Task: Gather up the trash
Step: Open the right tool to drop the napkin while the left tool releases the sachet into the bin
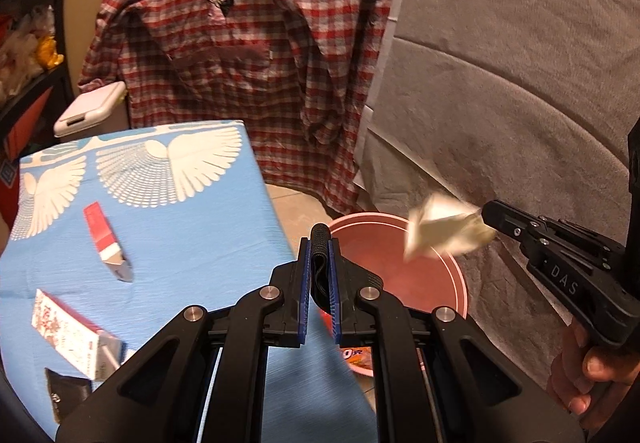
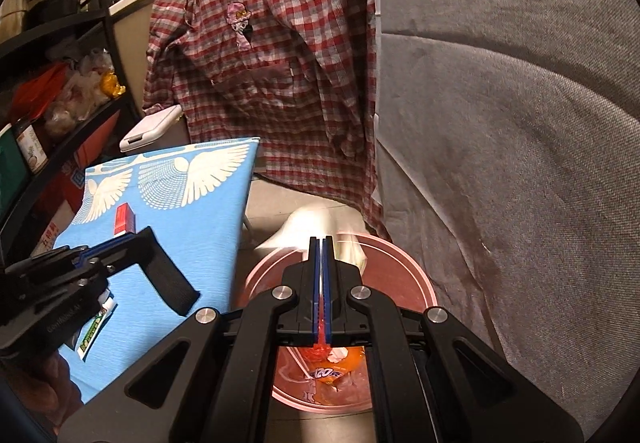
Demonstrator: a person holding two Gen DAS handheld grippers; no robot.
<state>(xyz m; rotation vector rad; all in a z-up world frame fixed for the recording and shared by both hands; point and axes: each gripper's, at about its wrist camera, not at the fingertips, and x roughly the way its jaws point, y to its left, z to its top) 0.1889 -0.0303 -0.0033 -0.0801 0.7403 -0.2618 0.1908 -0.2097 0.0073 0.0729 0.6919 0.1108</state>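
- One left gripper (image 1: 319, 243), its tongs pinching a folded black strap (image 1: 320, 267); in the right wrist view that strap (image 2: 168, 271) hangs from it at 9 o'clock, over the blue cloth
- One right gripper (image 2: 322, 243), tongs pressed together on a crumpled white paper (image 1: 440, 231); seen from the left wrist it sits at 3 o'clock, the paper blurred and just above the bin's rim
- One hand (image 1: 588, 375) shows below that gripper, at 4 o'clock
- One round pink bin (image 1: 456, 271) on the floor, at 6 o'clock in the right wrist view; inside lies one orange wrapper (image 2: 340, 367)
- One blue cloth with white wing prints (image 1: 180, 235) covers the table, left of the bin
- On the cloth, counted: one red and white carton (image 1: 106, 239) at 9 o'clock, one patterned white box (image 1: 68, 335) at 8 o'clock, one dark packet (image 1: 66, 391) at 7 o'clock, and one green tube (image 2: 96, 327), visible only from the right wrist
- One red checked shirt (image 1: 248, 43) hangs at 12 o'clock
- One grey cover (image 1: 520, 83) fills 1 to 3 o'clock
- One white flat case (image 1: 90, 111) stands at 10 o'clock behind the table
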